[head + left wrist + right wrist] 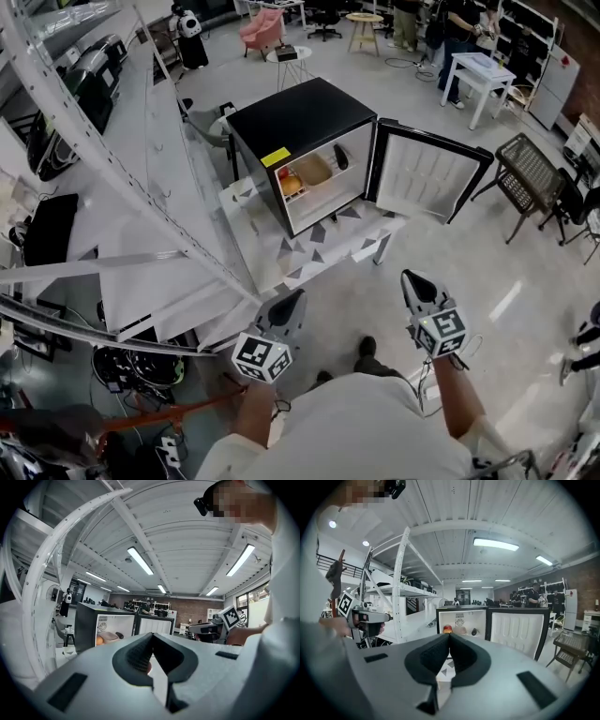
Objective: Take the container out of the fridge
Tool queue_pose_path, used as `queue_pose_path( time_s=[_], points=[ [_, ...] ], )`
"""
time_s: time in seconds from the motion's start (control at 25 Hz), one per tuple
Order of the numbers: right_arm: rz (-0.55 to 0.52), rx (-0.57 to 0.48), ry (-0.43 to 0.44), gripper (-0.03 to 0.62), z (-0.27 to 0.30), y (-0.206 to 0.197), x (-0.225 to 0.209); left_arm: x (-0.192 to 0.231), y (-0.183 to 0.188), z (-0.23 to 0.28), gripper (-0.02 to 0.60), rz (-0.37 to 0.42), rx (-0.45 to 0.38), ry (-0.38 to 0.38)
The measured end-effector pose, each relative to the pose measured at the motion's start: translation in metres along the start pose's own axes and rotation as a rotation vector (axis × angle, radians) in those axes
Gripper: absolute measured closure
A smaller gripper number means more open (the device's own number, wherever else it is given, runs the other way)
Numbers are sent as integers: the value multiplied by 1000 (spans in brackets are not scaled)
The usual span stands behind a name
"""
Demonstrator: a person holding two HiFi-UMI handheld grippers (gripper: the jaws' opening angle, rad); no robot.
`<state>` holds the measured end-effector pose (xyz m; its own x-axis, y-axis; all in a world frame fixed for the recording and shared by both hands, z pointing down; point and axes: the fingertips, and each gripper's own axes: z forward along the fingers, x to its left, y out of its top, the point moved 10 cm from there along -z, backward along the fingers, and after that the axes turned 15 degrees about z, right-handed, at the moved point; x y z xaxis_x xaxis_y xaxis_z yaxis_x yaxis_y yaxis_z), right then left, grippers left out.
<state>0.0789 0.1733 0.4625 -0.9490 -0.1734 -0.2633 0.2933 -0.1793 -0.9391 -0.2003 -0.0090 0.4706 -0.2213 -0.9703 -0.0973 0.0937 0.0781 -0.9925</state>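
Right claw (449,636): jaws closed tip to tip, nothing between them.

Straight beyond the tips, well apart: black fridge (466,619). Its door (517,629) is swung open to the right, with a white ribbed lining.

Inside, left to right: orange-red item (447,629), beige container (460,630), small dark object (474,632). All too small to make out further.

The fridge stands on a white table (446,671) with a grey triangle pattern, seen through the gap under the jaws.

Left edge: left claw (387,617) held about level, marker cube (345,604) on it; jaw state not readable here. A white shelving rack (399,588) stands behind it.

Far right: wicker chair (568,649). People (533,599) in the background.
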Motion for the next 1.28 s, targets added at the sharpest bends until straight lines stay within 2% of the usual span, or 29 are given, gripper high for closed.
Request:
queue_pose_path(
  time_s=[0.72, 1.08, 1.28],
  points=[
    [0, 71, 211, 588, 82, 40, -122, -20, 13, 114, 580, 15, 62, 175],
    [-37, 84, 313, 588, 104, 50, -141, -30, 14, 137, 580, -1, 94, 238],
    [-32, 97, 333, 588, 119, 49, -142, -21, 9, 141, 580, -12, 103, 255]
  ],
)
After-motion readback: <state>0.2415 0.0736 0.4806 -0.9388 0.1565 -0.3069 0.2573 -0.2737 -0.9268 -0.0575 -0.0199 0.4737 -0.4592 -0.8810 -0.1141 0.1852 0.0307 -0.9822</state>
